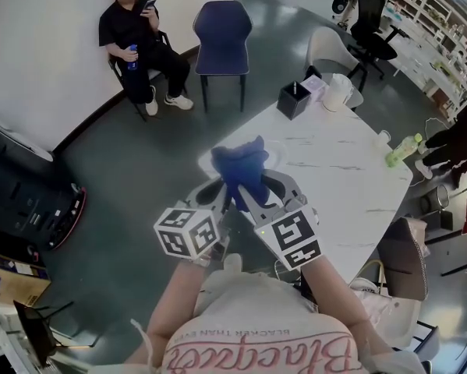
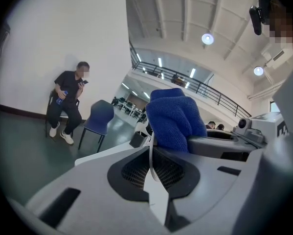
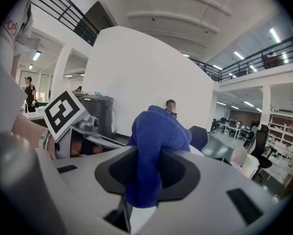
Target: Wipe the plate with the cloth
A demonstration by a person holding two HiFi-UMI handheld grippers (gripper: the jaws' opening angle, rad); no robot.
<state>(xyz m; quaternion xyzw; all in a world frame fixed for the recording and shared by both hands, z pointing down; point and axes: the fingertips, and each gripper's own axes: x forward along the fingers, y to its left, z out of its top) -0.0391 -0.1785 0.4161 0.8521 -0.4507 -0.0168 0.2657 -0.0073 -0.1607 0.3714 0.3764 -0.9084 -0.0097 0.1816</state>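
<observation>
We are clamping our left gripper on the thin white plate, edge-on between its jaws. Our right gripper is pinching the blue cloth — it is bunching up just past both sets of jaws. Beyond, the white table is stretching away.

Bright ceiling lamps; fisheye-warped, dark-vignetted edges
</observation>
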